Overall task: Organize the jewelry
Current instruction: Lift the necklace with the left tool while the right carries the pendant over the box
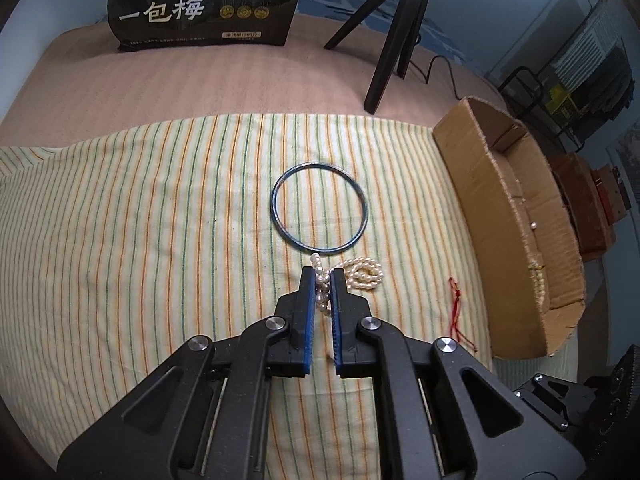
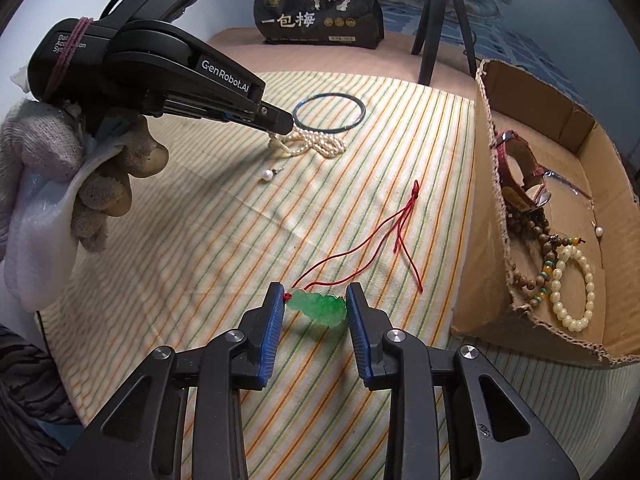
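My left gripper [image 1: 322,276] is shut on a white pearl necklace [image 1: 362,274] that lies on the striped cloth [image 1: 140,220], just in front of a blue bangle [image 1: 319,208]. In the right wrist view the left gripper [image 2: 276,122] sits on the pearls [image 2: 316,144] beside the bangle [image 2: 329,114]. My right gripper [image 2: 314,292] is shut on a green jade pendant [image 2: 318,306] whose red cord [image 2: 384,224] trails across the cloth. The cord's end shows in the left wrist view [image 1: 456,304]. A cardboard box [image 2: 486,184] at the right holds bead bracelets [image 2: 568,284] and a watch [image 2: 520,172].
A loose pearl earring [image 2: 267,175] lies on the cloth near the left gripper. A black snack bag [image 1: 204,0] and a black tripod [image 1: 396,36] stand at the back. The box [image 1: 480,200] lies along the cloth's right edge.
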A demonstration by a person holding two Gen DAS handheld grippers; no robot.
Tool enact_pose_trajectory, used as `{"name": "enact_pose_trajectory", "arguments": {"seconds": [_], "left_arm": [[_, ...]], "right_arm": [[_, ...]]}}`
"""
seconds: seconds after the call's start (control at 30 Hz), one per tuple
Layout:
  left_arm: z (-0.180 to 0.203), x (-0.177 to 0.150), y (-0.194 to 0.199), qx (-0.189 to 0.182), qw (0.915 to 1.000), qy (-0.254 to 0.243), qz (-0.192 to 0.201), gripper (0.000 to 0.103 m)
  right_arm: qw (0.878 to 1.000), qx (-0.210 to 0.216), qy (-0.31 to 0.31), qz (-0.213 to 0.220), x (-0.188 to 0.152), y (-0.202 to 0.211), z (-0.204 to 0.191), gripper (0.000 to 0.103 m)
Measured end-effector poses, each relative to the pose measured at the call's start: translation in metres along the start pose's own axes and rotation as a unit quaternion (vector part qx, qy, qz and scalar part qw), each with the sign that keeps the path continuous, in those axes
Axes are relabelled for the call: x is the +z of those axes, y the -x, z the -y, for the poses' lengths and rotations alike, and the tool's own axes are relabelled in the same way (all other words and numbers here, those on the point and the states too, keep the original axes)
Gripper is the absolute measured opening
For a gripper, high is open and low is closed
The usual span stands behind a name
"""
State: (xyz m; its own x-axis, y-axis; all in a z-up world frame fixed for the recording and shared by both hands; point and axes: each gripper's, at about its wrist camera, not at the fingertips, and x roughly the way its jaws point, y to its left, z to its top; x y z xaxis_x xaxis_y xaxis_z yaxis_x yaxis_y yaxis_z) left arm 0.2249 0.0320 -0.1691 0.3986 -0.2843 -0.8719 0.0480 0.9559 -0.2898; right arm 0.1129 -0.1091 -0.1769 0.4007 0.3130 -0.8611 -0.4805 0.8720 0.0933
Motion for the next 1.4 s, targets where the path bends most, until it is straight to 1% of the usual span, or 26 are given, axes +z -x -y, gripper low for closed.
{"name": "enact_pose_trajectory", "arguments": {"seconds": [0.23, 0.67, 0.87, 1.03, 1.17, 1.4], "left_arm": [[0.005, 0.002, 0.029, -0.026, 0.9993, 0.008, 0.027, 0.005], [0.021, 0.009, 0.072, -0.051, 0.9957, 0.008, 0.078, 0.005], [0.036, 0.012, 0.083, -0.062, 0.9935, -0.001, 0.095, 0.005], [0.047, 0.013, 0.085, -0.07, 0.9926, -0.009, 0.099, 0.005], [0.056, 0.014, 0.089, -0.074, 0.9917, -0.017, 0.104, 0.005], [0.073, 0.018, 0.103, -0.093, 0.9879, -0.027, 0.121, 0.005]], "right_arm": [[1.0, 0.005, -0.007, 0.021, 0.006, 0.015, 0.001, 0.03], [0.998, 0.005, -0.008, 0.059, 0.014, 0.045, 0.005, 0.03], [0.997, 0.005, -0.016, 0.08, 0.019, 0.062, 0.012, 0.03], [0.995, 0.004, -0.027, 0.094, 0.023, 0.073, 0.022, 0.03], [0.993, 0.003, -0.04, 0.109, 0.026, 0.085, 0.032, 0.03], [0.988, -0.003, -0.069, 0.14, 0.035, 0.108, 0.055, 0.03]]}}
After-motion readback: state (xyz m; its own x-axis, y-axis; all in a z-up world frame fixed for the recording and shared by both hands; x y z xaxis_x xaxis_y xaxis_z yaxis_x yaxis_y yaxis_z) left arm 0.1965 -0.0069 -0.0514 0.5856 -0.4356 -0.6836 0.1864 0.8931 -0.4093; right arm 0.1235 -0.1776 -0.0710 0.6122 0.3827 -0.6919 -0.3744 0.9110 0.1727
